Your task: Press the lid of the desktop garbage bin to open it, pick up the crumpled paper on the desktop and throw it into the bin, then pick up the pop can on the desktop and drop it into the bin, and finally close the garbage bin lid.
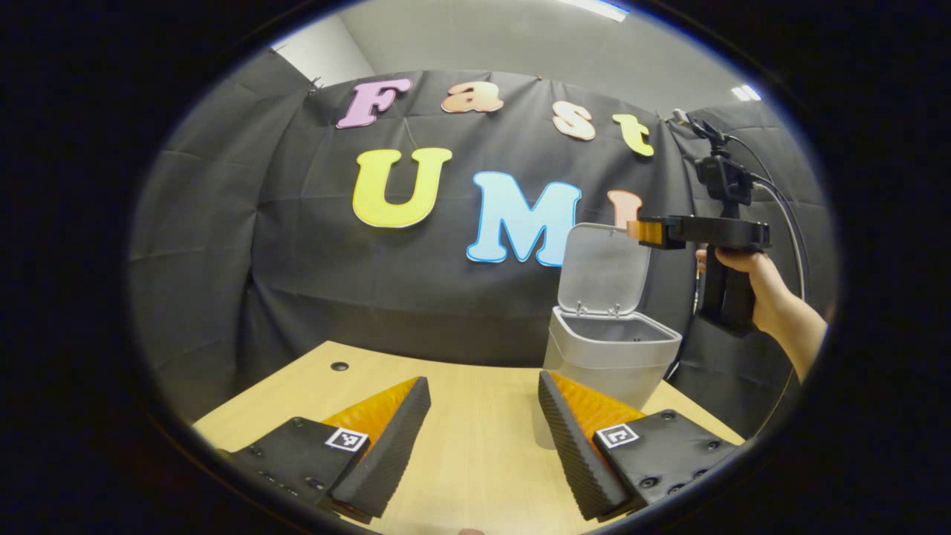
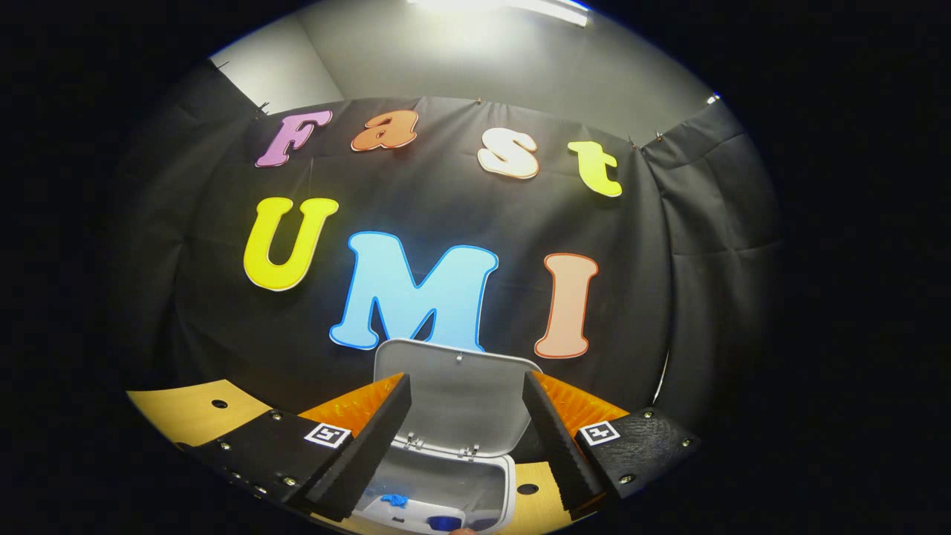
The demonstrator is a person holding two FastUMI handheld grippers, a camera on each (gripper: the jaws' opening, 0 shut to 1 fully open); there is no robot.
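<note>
Bin (image 1: 611, 349) of pale plastic stands toward the right of the table (image 1: 475, 438), its lid (image 1: 603, 269) swung up and leaning back against the black cloth wall (image 1: 297, 245); at the left of the left gripper view the left gripper (image 1: 484, 438) hangs low over bare table, its jaws spread wide with nothing between them; farther right the right gripper (image 1: 645, 231), held in a hand (image 1: 754, 286), is level with the lid's top edge, close beside it, though whether they touch I cannot tell; in the right gripper view its jaws are spread, framing the raised lid (image 2: 457, 401) from above, with something blue (image 2: 394, 500) down in the bin (image 2: 446, 494); the lid looks light, stiff and hinged at the rear, so a gentle push on its top front edge should swing it down; a hard shove might slide the light bin; nothing seems to block the lid's path.
</note>
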